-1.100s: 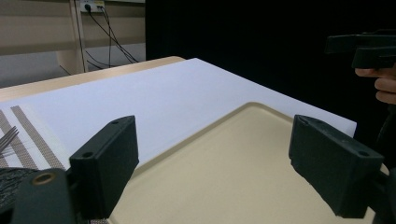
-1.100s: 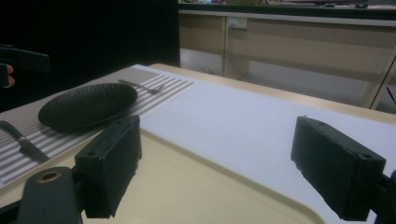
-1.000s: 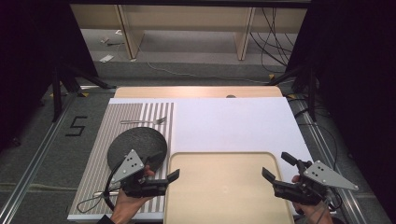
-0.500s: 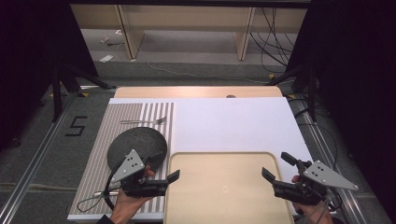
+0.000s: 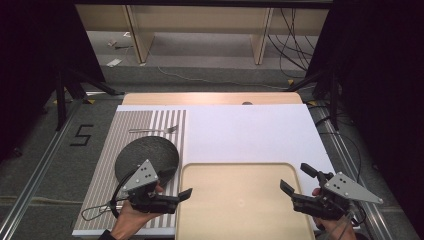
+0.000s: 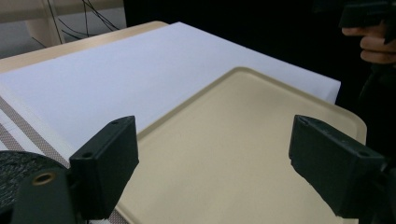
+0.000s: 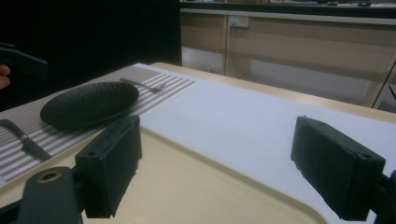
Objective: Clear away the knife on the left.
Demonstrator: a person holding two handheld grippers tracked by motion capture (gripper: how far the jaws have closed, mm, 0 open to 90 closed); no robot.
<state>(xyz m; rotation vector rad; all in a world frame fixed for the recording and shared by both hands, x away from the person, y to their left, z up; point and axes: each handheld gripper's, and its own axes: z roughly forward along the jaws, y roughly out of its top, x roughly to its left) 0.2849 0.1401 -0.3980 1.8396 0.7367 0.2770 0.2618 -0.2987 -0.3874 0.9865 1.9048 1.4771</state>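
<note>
While both grippers hang at the near edge of the table, nothing is gripped: left gripper [image 5: 175, 197] jaws spread wide, empty; right gripper [image 5: 296, 182] likewise spread, empty.

Layout, high view:
- Beige tray [image 5: 240, 200] sits at the near edge, centre, between the two grippers. Bare surface, raised rim all round. Its far rim lies on the white sheet [image 5: 250, 132].
- Left gripper's jaw tips overlap the tray's left rim; right gripper's jaws sit over the tray's right rim.
- Striped placemat [image 5: 100, 150] is left of the tray, its right edge running just beside the tray's left rim.
- Black plate [image 5: 147, 152] on the mat, near the tray's far-left corner, partly behind the left gripper body.
- Fork [image 5: 152, 130] lies across the mat beyond the plate, apart from it.
- Right gripper view also shows a dark knife [image 7: 23, 137] on the mat, near side of the plate.

Open room: the white sheet beyond the tray is bare, as is the tray's whole middle. Tight spots are the plate/left gripper area and the right table edge, where the right hand [image 5: 332, 225] sits close to the sheet's corner.

Versus the earlier frames: no visible change. Grippers, plate, fork and tray all in the same places, jaw spread the same.
</note>
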